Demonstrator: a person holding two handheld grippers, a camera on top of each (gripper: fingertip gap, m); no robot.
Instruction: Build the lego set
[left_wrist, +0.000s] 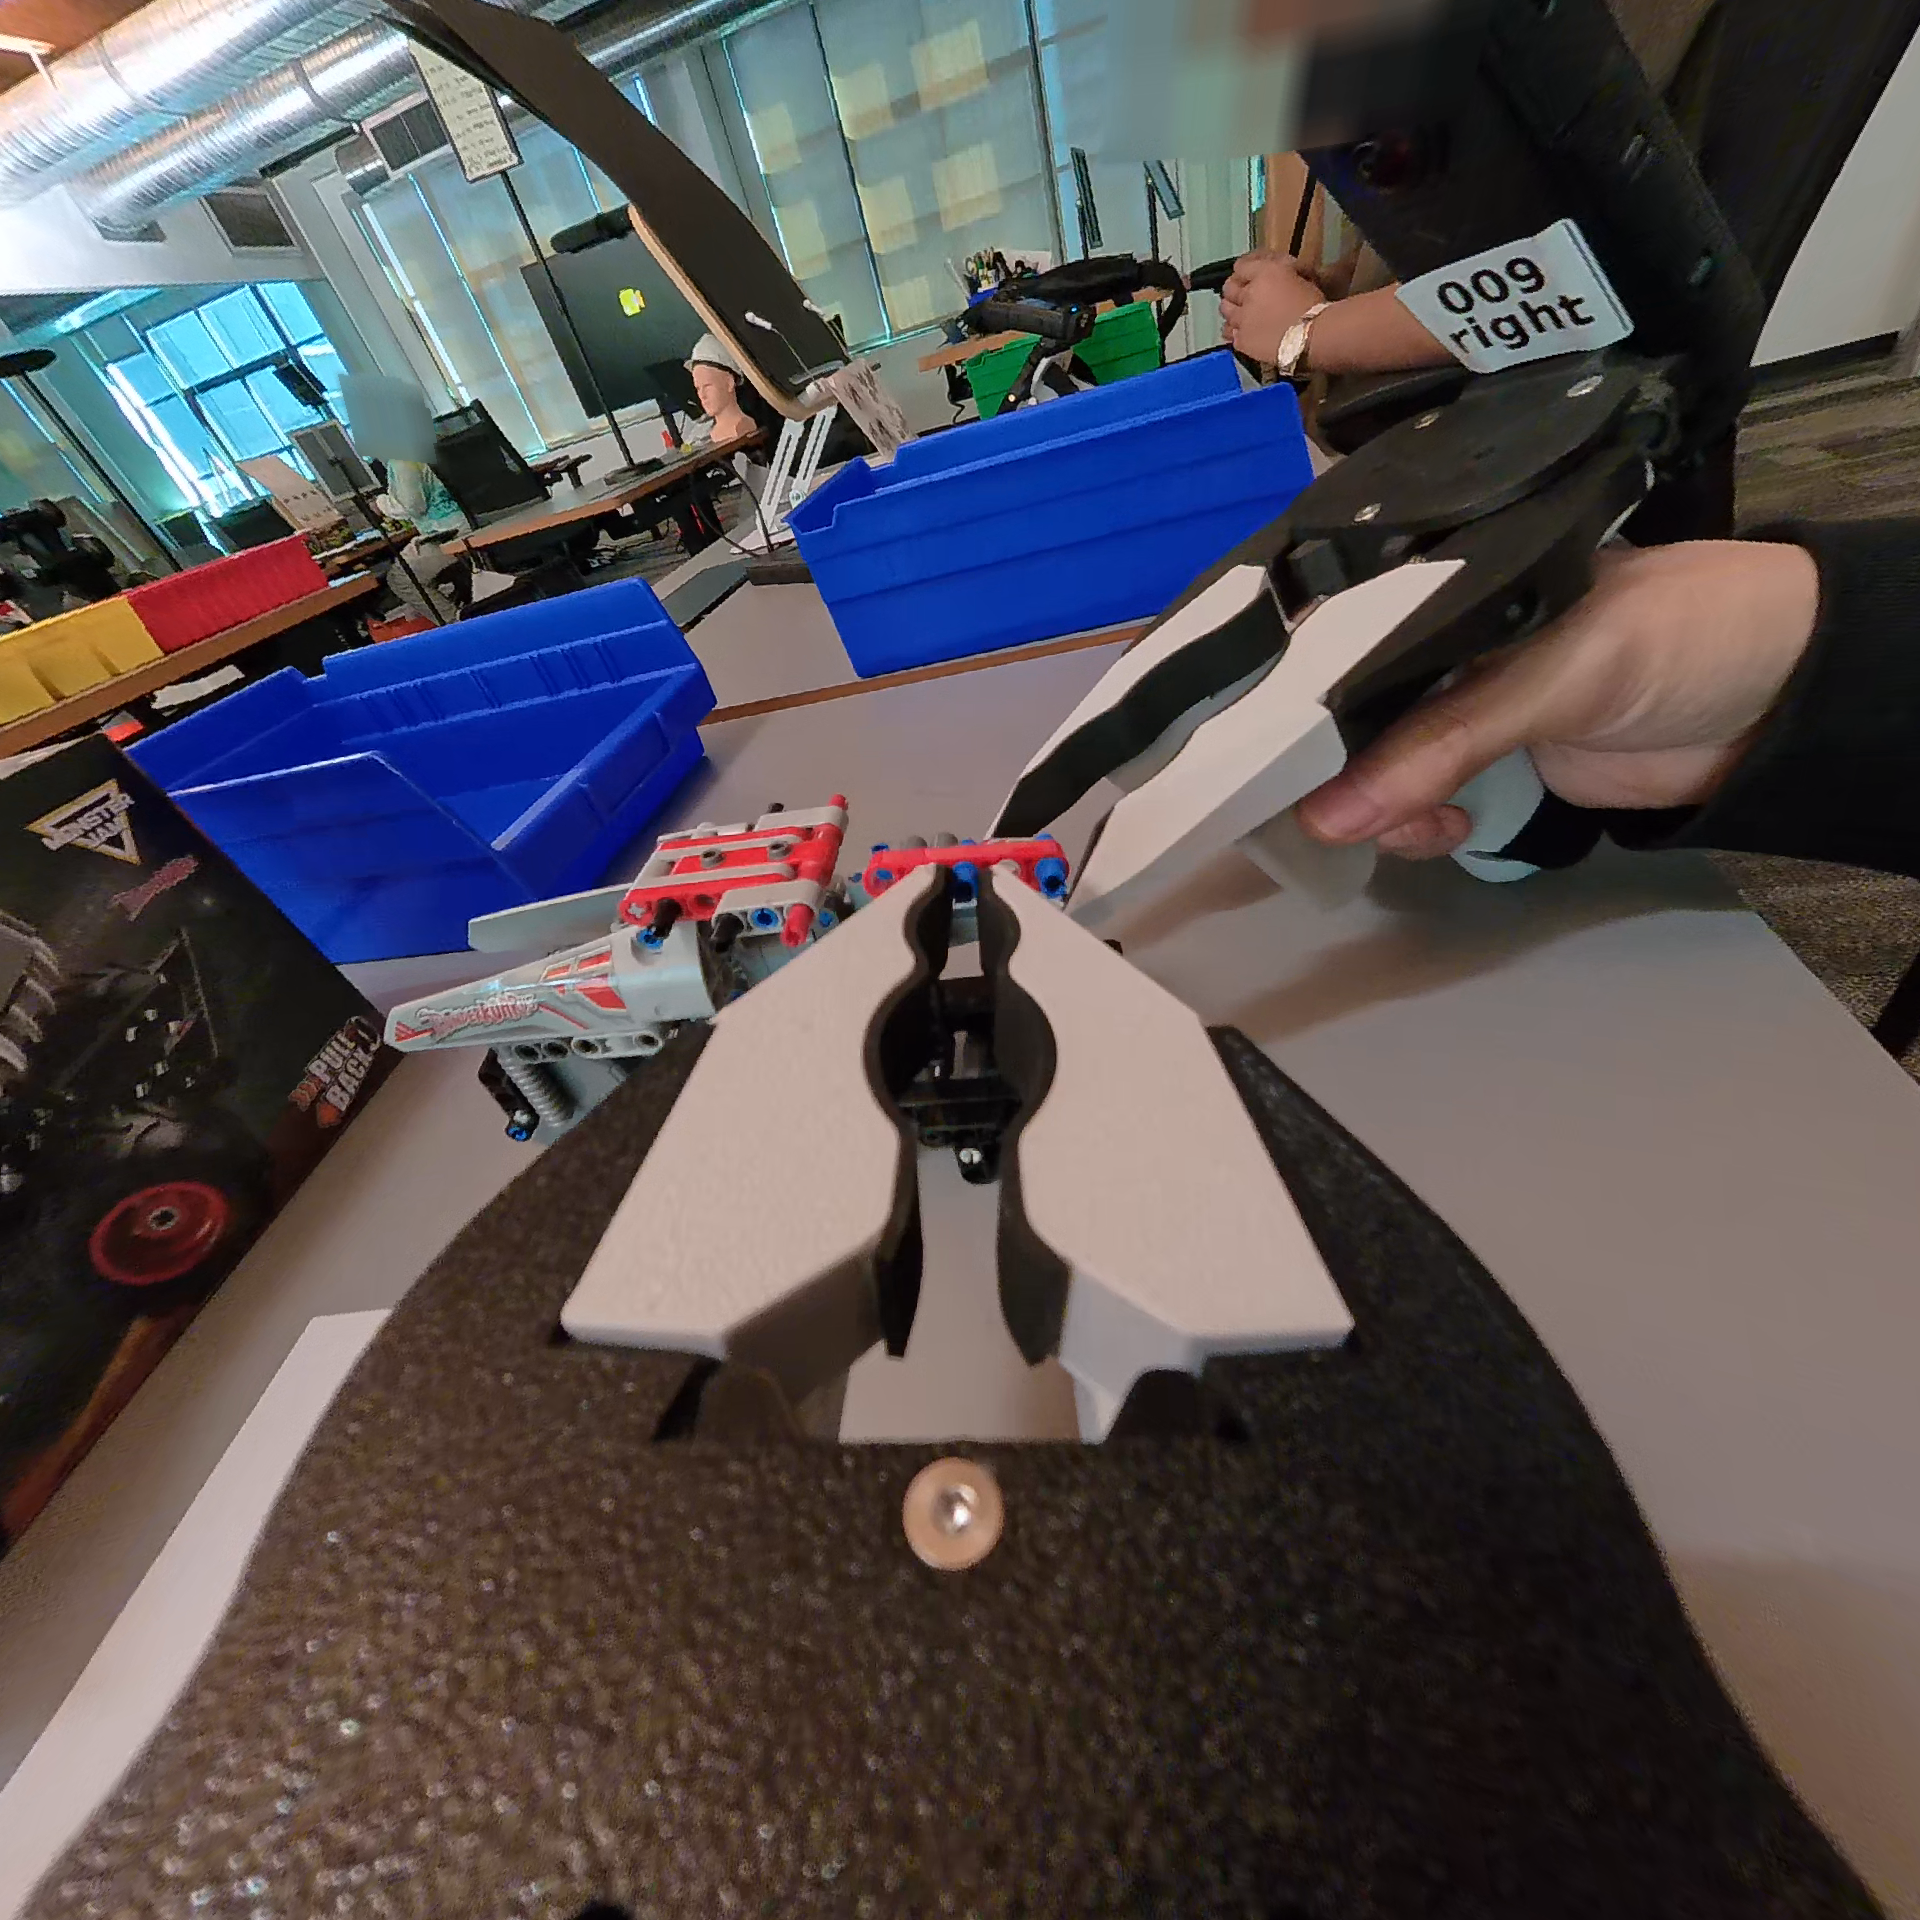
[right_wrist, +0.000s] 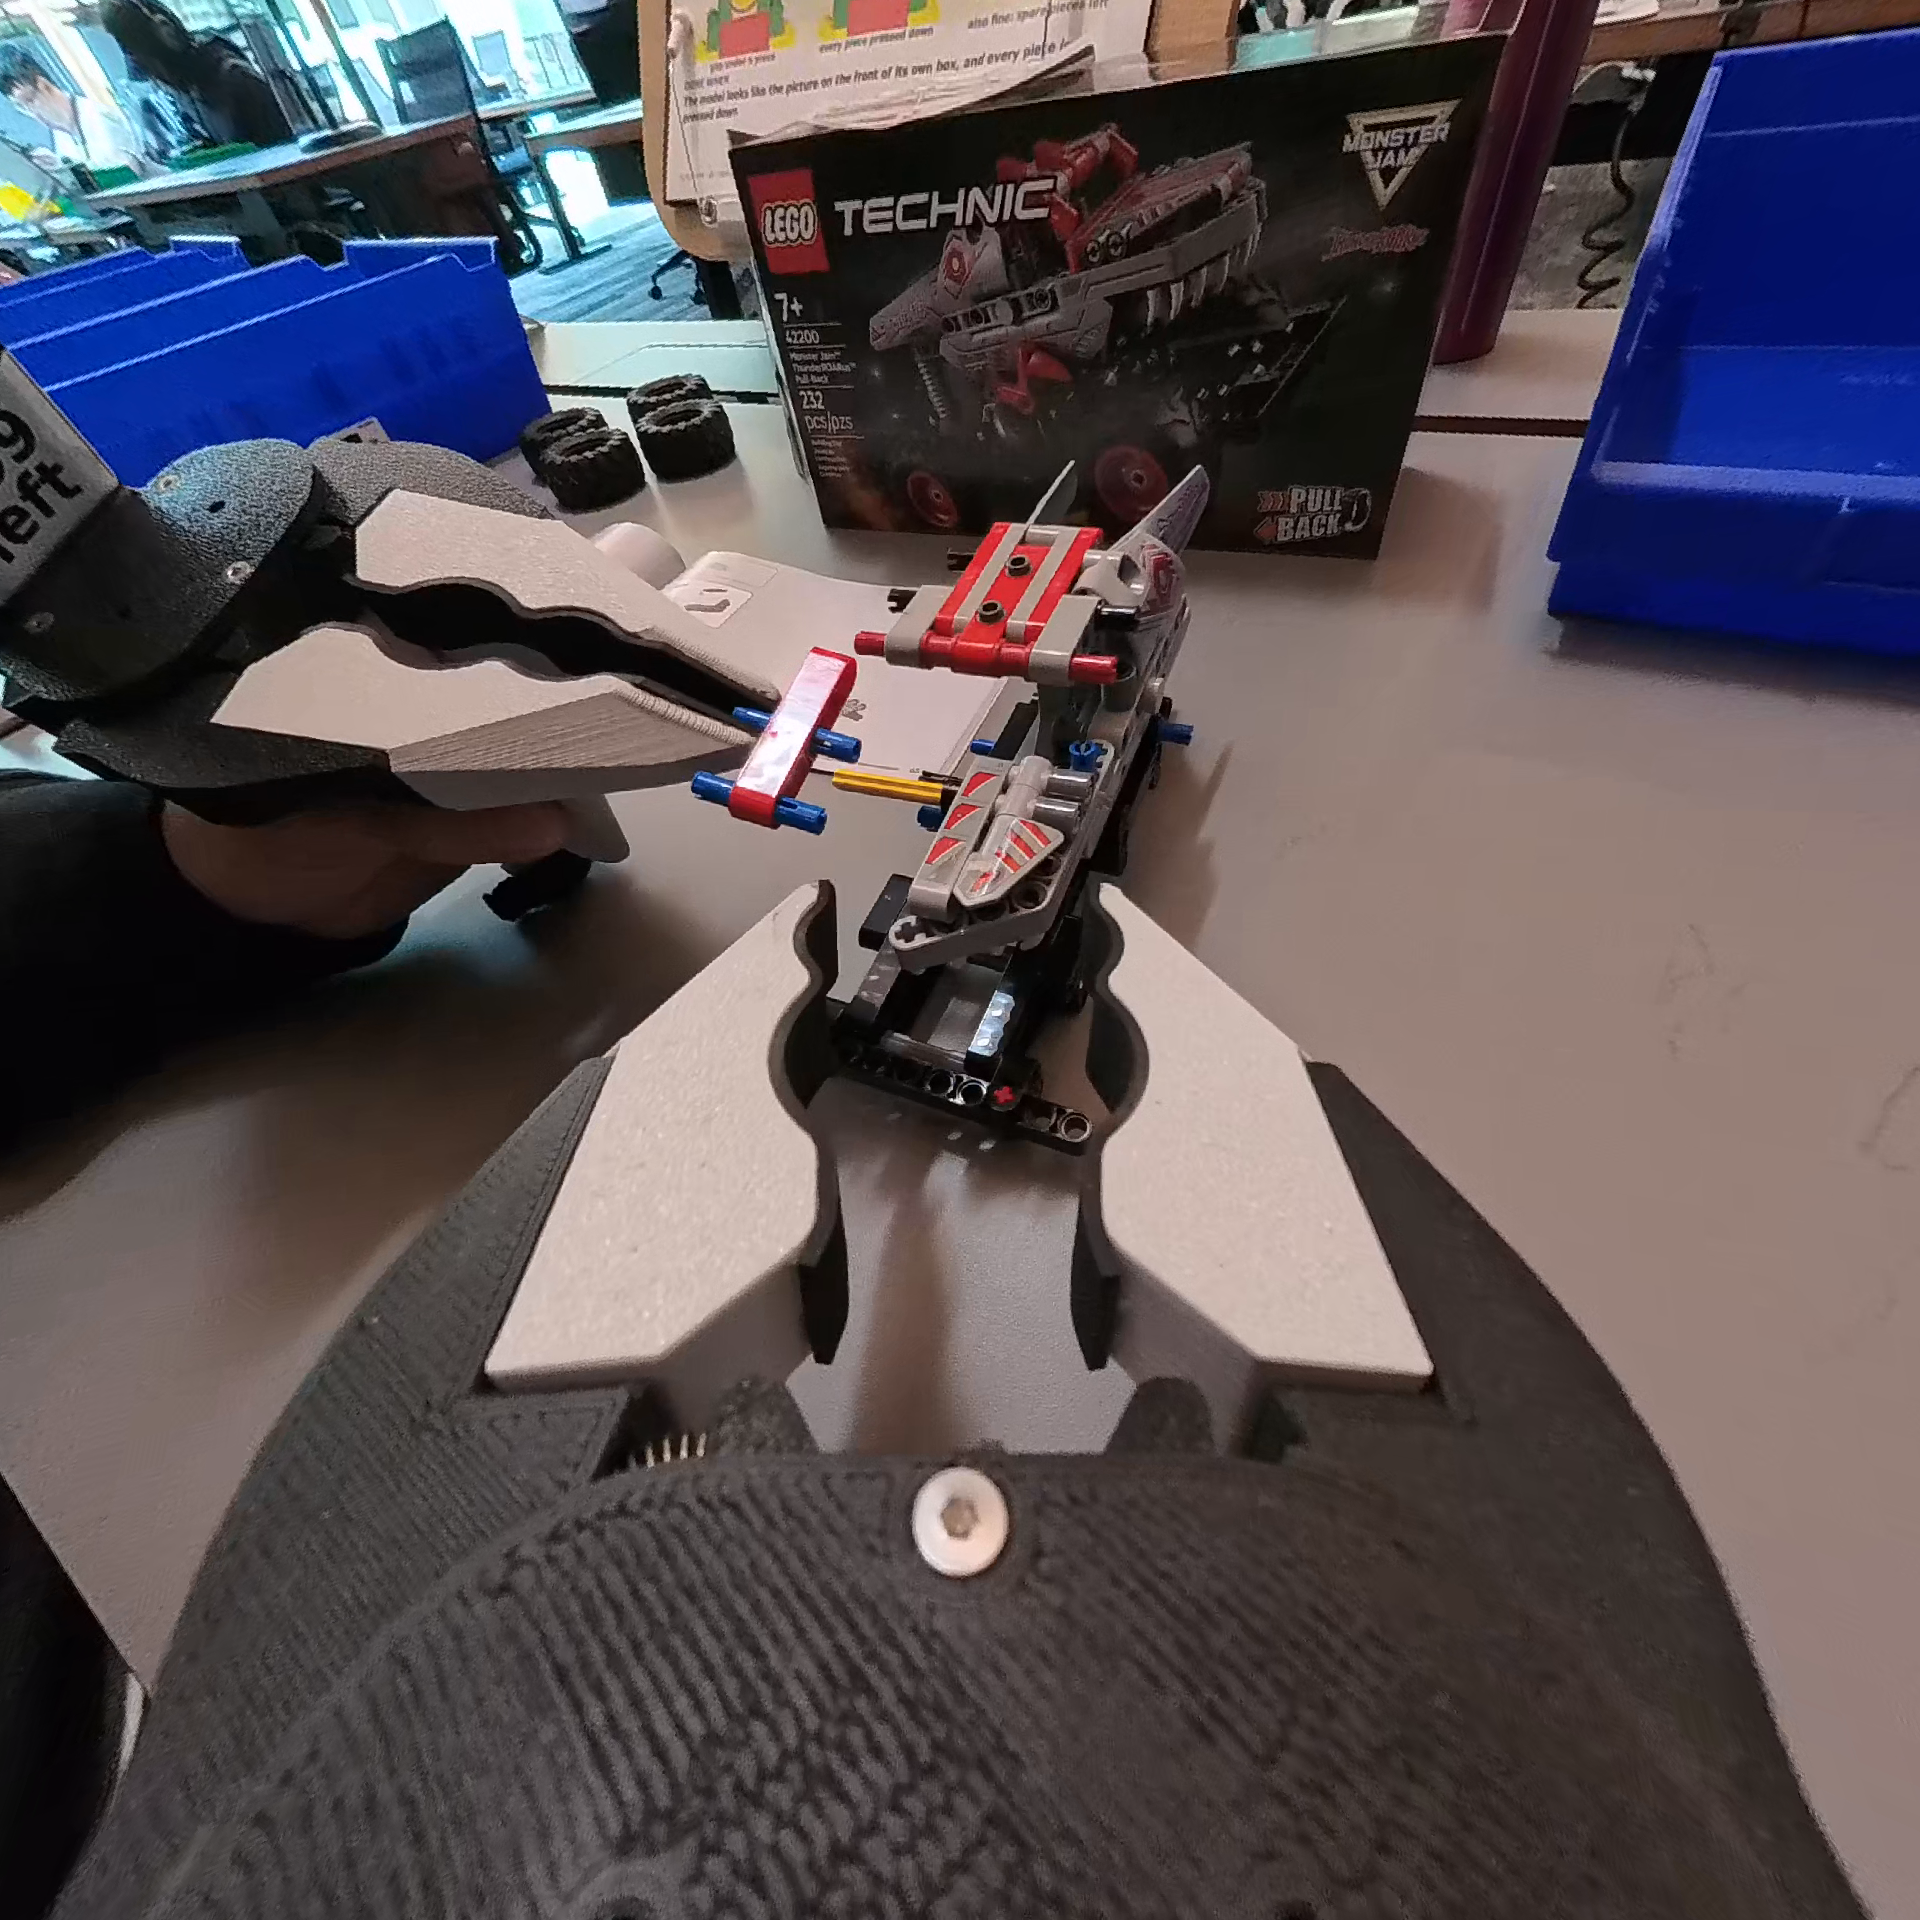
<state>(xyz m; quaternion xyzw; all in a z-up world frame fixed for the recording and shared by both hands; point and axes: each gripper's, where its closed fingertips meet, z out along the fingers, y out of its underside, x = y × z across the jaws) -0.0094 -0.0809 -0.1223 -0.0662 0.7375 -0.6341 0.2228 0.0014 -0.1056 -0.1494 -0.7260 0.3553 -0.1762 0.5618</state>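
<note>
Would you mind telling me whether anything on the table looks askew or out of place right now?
Nothing looks damaged or spilled. The half-built truck is tipped nose-up rather than flat, because the right gripper holds its black chassis end. The left gripper holds a red beam with blue pins beside it, not yet attached. Three loose tyres wait near the box.

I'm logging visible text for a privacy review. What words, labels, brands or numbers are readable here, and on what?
Wording not copied; its bearers only.
Dark cardboard box: brand marks and numbers, readable.
White tag on right claw: readable.
Dark tag on left claw: cut off.
Sticker on grey-and-red toy model: stylised name.
White printed sheet above box: mostly blurred.
Hanging white sign: too small.
</note>
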